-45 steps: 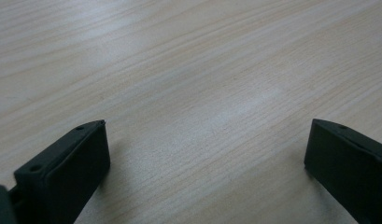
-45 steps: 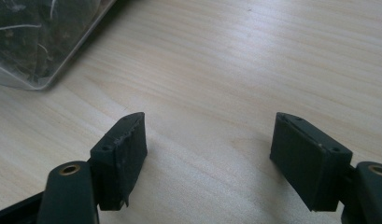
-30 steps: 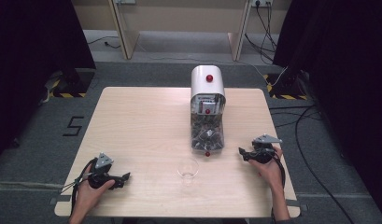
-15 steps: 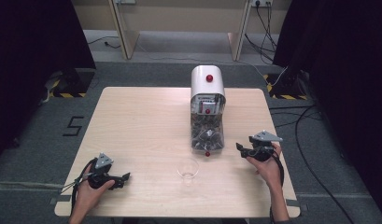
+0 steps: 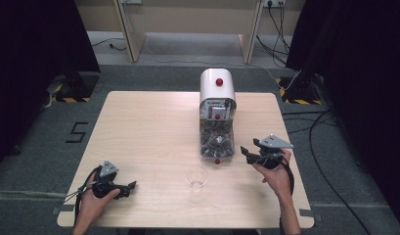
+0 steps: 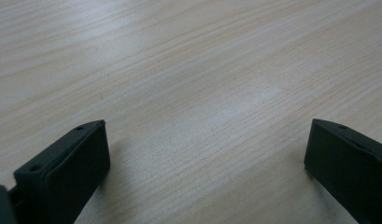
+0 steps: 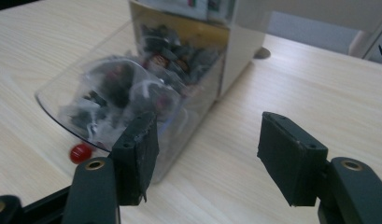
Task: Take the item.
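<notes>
Pale wood-grain laminate desk [image 5: 148, 127], matte. At centre frame stands a white round-topped dispenser with a clear plastic bin of dark wrapped pieces [image 5: 217, 122]; a small clear plastic cup [image 5: 196, 177] sits below it. Right gripper [image 5: 250, 151], centre right, points at the bin, raised; jaws apart, just been closing, nothing between. Left gripper [image 5: 130, 186], lower left, lies low; jaws wide apart over bare desk.

White dispenser [image 5: 217, 88] – red knob [image 5: 219, 82], pale wood-grain table [image 5: 148, 127]
</notes>
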{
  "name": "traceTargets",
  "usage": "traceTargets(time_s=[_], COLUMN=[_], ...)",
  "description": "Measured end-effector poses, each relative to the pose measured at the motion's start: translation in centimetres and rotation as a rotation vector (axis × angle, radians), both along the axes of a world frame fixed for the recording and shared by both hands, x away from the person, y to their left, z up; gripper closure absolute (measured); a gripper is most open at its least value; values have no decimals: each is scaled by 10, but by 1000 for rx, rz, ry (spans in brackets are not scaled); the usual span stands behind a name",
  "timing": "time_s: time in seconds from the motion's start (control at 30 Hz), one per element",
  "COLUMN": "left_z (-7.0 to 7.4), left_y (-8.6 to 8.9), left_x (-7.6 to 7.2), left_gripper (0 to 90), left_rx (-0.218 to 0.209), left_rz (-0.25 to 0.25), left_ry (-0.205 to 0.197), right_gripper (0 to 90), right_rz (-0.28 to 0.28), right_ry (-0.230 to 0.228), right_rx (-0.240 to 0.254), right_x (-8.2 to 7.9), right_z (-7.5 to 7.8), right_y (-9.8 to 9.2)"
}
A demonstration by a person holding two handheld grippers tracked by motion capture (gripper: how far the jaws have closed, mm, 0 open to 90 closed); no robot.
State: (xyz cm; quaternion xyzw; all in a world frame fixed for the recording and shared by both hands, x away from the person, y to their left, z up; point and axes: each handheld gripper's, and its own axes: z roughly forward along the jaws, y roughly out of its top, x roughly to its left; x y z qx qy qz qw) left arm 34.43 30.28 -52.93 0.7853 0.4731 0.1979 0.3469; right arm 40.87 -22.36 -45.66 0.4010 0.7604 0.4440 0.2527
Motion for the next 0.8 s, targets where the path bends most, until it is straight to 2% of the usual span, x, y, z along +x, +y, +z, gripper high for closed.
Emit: traceTargets(time_s=[0.03,0.33,0.8], left_z=[0,0,0], left_y=[0,0,0], left_x=[0,0,0], left_gripper=[0,0,0], left_rx=[0,0,0], left_rz=[0,0,0], left_ry=[0,0,0], right_gripper=[400,413,424], right_rz=[17,71,134], right_ry=[-15,-33,-33], right_rx=[3,9,12], right_x=[-2,-6,-2], right_z=[4,10,10], right_y=[5,22,47])
